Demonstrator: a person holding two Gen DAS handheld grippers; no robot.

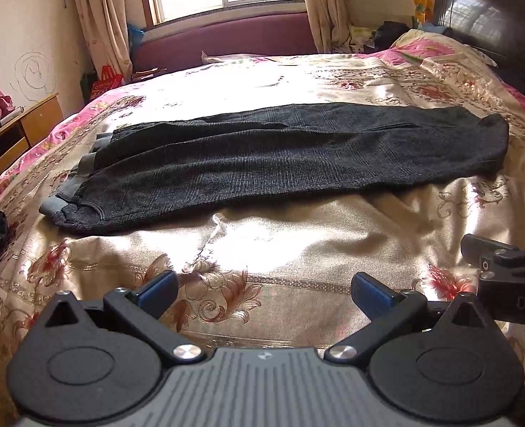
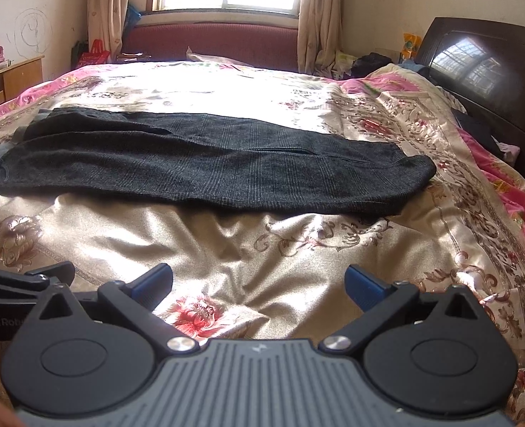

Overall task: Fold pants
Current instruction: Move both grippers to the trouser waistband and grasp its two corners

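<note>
The dark grey pants [image 1: 280, 163] are lying flat across the middle of the frame on the shiny floral bed [image 1: 298, 249], legs stacked one over the other, cuffs at the left, waist end at the right. The left gripper [image 1: 264, 293] is hovering at the bottom with fingers [image 1: 159, 290] spread wide and empty. The right gripper [image 2: 258, 286] is doing the same, wide and holding nothing, well short of the cloth. The fabric looks like a soft, thickish knit: light, limp, likely to sag and slide on that satin cover. Best hold, I reckon, is pinching the two ends, cuffs [image 1: 70, 199] and waist [image 2: 415, 170], right at the edges.
</note>
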